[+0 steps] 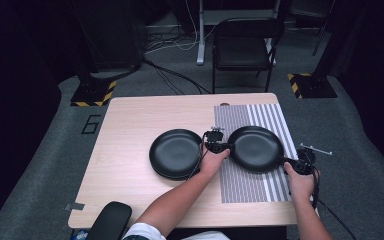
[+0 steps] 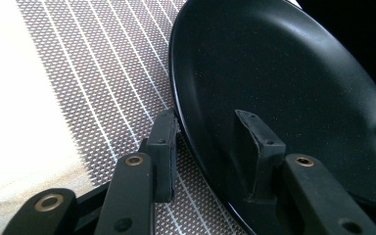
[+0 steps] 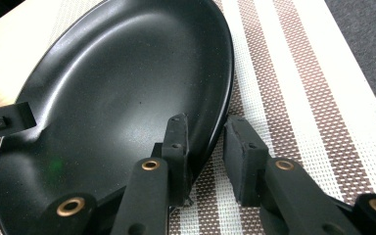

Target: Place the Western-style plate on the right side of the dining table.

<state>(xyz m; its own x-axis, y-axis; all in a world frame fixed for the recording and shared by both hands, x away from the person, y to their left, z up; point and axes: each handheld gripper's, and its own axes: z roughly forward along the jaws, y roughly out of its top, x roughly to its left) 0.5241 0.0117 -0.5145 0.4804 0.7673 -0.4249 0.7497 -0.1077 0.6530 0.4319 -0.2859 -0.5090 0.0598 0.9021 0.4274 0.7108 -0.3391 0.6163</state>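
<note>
Two grippers (image 1: 223, 146) (image 1: 286, 161) flank one plate (image 1: 256, 148); second plate (image 1: 176, 153) apart.

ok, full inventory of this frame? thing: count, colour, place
plate on the mat: 1, black, on the striped placemat, both grippers at its rim
plate stack: 1 stack, count unclear, black, on bare wood left of the mat
placemat: 1, brown and white striped, right half of the table
table: 1, light wood
folding chair: 1, black, beyond the table
floor cables: several, black and white, on grey carpet
left gripper: 1, black, jaws straddling the plate's left rim, pads not pressing
right gripper: 1, black, jaws straddling the right rim, gap showing
</note>
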